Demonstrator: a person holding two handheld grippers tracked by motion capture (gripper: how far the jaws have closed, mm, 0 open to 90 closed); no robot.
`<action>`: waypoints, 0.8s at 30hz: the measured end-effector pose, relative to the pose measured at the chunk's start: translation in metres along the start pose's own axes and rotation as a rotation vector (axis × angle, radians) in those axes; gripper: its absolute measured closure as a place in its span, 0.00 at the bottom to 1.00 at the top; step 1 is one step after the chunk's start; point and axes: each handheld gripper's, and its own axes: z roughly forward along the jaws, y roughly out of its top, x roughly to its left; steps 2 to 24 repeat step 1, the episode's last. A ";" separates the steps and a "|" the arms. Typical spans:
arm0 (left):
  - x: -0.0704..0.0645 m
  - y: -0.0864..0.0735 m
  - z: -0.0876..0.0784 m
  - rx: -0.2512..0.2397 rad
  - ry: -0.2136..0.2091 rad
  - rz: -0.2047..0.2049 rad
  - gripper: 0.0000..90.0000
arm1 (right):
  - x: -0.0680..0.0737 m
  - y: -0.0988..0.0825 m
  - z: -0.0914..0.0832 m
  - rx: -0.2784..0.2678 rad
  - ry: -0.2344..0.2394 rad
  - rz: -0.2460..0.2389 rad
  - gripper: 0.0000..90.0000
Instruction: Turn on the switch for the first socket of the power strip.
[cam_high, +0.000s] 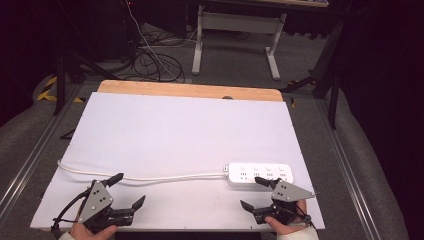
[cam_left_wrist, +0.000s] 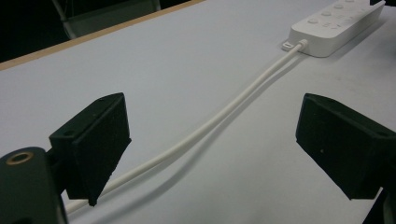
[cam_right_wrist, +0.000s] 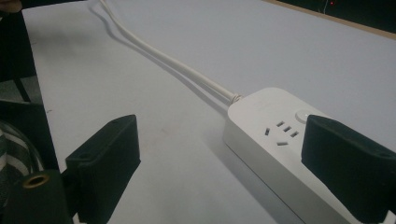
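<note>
A white power strip (cam_high: 260, 173) with several sockets lies flat on the white board at the near right. Its white cable (cam_high: 150, 177) runs left across the board to the left edge. My left gripper (cam_high: 129, 191) stands open at the near left, its far jaw just above the cable; in the left gripper view the cable (cam_left_wrist: 219, 116) passes between the jaws toward the power strip (cam_left_wrist: 334, 25). My right gripper (cam_high: 253, 193) is open at the near right, one jaw over the strip's near edge. In the right gripper view the power strip (cam_right_wrist: 271, 140) lies between the jaws.
The white board (cam_high: 180, 130) covers a wooden table (cam_high: 190, 90) whose far edge shows. Beyond it stand a white desk frame (cam_high: 235, 30) and loose floor cables (cam_high: 150, 60). Metal rails (cam_high: 350, 165) run along both sides of the table.
</note>
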 end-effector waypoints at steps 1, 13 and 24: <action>0.000 0.000 0.000 0.000 0.000 0.000 0.11 | 0.000 0.000 0.000 -0.004 0.000 0.001 0.13; 0.000 0.000 0.000 0.000 0.000 0.000 0.11 | 0.000 0.000 0.000 -0.004 0.000 0.001 0.13; 0.000 0.000 0.000 0.000 0.000 0.000 0.11 | 0.000 0.000 0.000 -0.004 0.000 0.001 0.13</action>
